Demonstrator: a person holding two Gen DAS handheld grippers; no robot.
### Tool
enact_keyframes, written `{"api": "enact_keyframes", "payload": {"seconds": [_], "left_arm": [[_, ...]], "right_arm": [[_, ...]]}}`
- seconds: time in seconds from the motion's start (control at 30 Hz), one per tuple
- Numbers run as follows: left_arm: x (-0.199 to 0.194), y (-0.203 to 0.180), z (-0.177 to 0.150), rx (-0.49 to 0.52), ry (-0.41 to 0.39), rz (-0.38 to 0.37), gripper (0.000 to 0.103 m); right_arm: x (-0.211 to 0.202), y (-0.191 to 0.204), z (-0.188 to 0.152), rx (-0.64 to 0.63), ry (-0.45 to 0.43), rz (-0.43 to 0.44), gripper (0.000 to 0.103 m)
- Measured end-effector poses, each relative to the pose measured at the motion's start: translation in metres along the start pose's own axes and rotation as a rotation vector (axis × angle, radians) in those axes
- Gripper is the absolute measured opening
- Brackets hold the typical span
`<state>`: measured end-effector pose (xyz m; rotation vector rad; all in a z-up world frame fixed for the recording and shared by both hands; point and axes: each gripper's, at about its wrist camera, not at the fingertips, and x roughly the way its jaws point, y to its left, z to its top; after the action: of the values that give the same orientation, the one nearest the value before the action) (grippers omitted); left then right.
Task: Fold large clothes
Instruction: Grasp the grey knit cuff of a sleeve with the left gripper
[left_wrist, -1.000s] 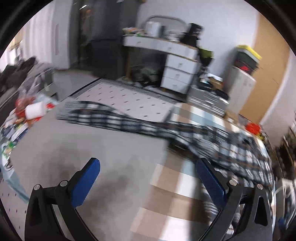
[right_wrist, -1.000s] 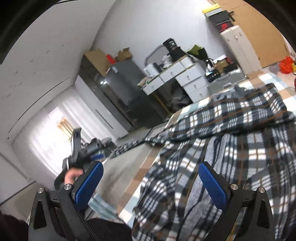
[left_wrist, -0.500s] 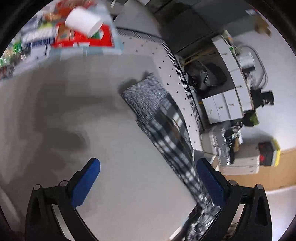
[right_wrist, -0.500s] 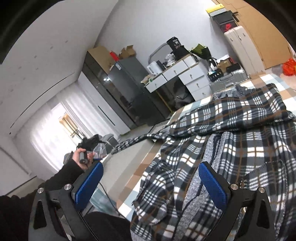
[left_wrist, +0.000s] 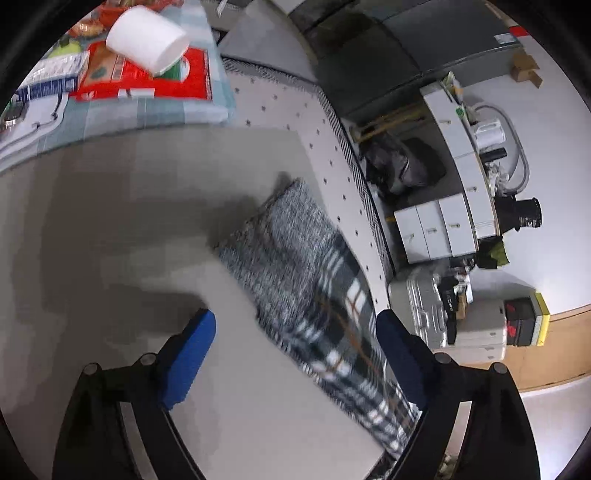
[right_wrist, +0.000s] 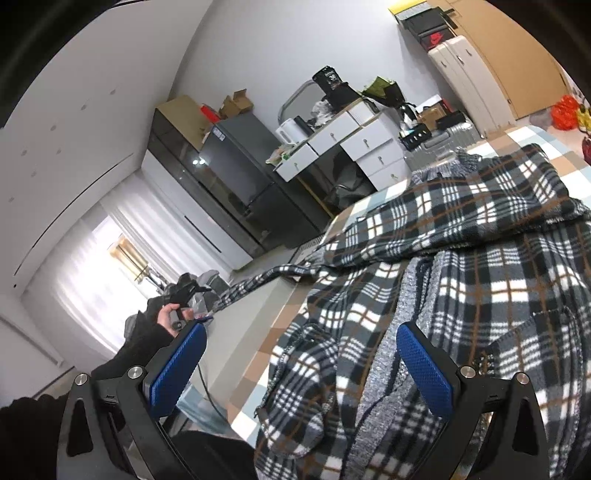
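Observation:
A dark plaid fleece garment (right_wrist: 461, 266) with white and brown lines and a grey knit lining lies spread on a checked cover. One sleeve (left_wrist: 314, 280) lies stretched over a grey surface (left_wrist: 110, 221), its grey cuff end farthest from me. My left gripper (left_wrist: 295, 339) is open just above the sleeve, its right finger at the sleeve's edge. My right gripper (right_wrist: 301, 350) is open and empty above the garment's body. The left hand and its gripper (right_wrist: 177, 299) show far off in the right wrist view.
A white cup (left_wrist: 146, 38) and red packets (left_wrist: 147, 77) lie at the far edge of the grey surface. A dotted rug (left_wrist: 332, 147), white drawers (right_wrist: 354, 140), a dark fridge (right_wrist: 236, 162), a silver suitcase (left_wrist: 424, 314) and cabinets stand around the room.
The left gripper has swung from a level view to looking down on the sleeve end and moved closer to it. The right gripper has barely moved.

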<state>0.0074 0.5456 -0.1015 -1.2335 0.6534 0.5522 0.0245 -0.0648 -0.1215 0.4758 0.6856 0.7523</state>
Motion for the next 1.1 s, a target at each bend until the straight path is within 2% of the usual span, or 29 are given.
{"api": "enact_keyframes", "payload": {"seconds": [0.07,0.13,0.17,0.23,0.3,0.4,0.5,0.67,0.93,1.1], "left_arm": [[0.002,-0.005,0.002,0.036,-0.020,0.060,0.068],[0.005,-0.007,0.004,0.061,-0.031,0.102,0.036],[0.007,-0.009,0.004,0.083,-0.039,0.126,0.032],[0.009,-0.011,0.003,0.123,-0.050,0.182,0.013],[0.009,-0.008,0.003,0.121,-0.063,0.202,0.005],[0.008,-0.002,0.004,0.094,-0.075,0.178,0.002],[0.005,-0.010,0.003,0.158,-0.123,0.220,0.001],[-0.016,-0.031,-0.002,0.202,-0.213,0.199,0.001],[-0.049,-0.103,-0.027,0.398,-0.303,0.163,0.001],[-0.063,-0.152,-0.064,0.541,-0.321,0.082,0.001]], "right_arm": [[0.001,0.001,0.000,-0.003,-0.002,-0.005,0.103],[0.003,0.002,-0.001,-0.004,0.006,-0.005,0.103],[0.003,0.003,-0.002,-0.006,0.009,-0.005,0.103],[0.004,0.006,-0.004,-0.022,0.010,-0.006,0.103],[0.005,0.008,-0.004,-0.038,0.016,-0.009,0.103],[0.007,0.012,-0.007,-0.059,0.025,-0.015,0.103],[0.007,0.013,-0.008,-0.066,0.029,-0.014,0.103],[0.001,0.010,-0.005,-0.044,0.008,-0.011,0.103],[-0.010,0.014,0.000,-0.031,-0.017,0.031,0.103],[-0.019,0.022,0.001,-0.050,-0.040,0.064,0.103]]}}
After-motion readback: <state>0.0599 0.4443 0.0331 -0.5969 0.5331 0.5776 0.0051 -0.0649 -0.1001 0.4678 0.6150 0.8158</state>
